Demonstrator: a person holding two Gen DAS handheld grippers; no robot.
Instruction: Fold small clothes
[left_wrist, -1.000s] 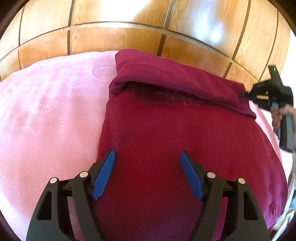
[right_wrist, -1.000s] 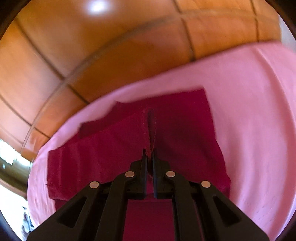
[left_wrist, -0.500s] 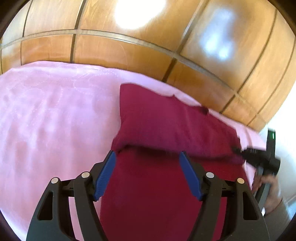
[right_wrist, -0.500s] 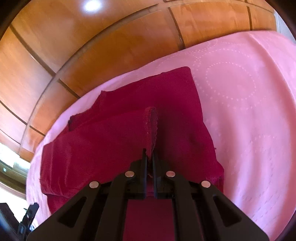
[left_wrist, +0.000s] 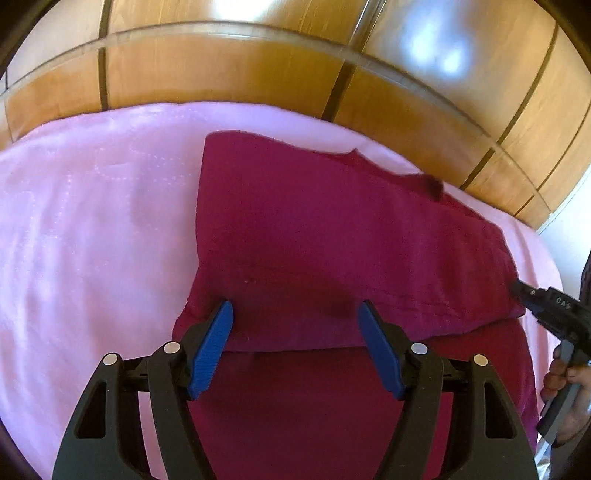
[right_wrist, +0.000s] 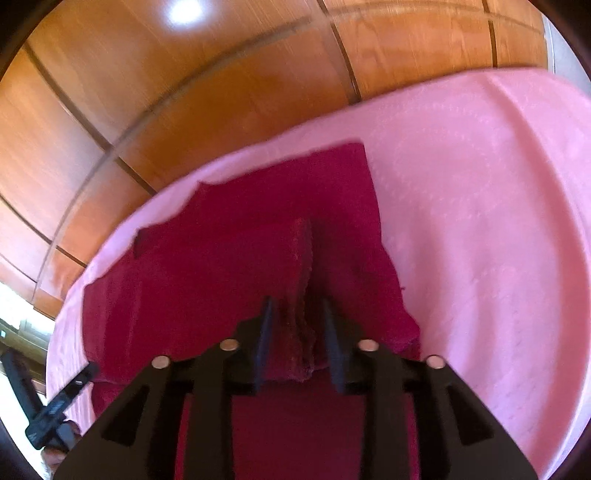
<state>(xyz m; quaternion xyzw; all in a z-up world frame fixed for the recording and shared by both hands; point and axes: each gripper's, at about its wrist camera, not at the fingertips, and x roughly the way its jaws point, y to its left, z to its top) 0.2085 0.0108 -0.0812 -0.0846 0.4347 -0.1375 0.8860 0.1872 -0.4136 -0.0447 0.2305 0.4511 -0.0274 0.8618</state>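
Note:
A dark red garment (left_wrist: 332, 236) lies on a pink bedspread (left_wrist: 92, 229), its far part folded over toward me. My left gripper (left_wrist: 295, 325) is open and empty, its blue pads above the fold's near edge. My right gripper (right_wrist: 297, 321) has its jaws parted, with a bunched ridge of the garment (right_wrist: 301, 280) loose between them. In the left wrist view the right gripper (left_wrist: 517, 290) shows at the garment's right corner. In the right wrist view the left gripper (right_wrist: 86, 371) shows at the lower left.
A glossy wooden headboard (left_wrist: 258, 62) runs along the far side of the bed and also shows in the right wrist view (right_wrist: 184, 92). Bare pink bedspread stretches to the left of the garment and, in the right wrist view, to the right (right_wrist: 480, 221).
The folded flap has been drawn further over the garment toward me. My right gripper, shut on the cloth edge before, has opened. My left gripper stayed open.

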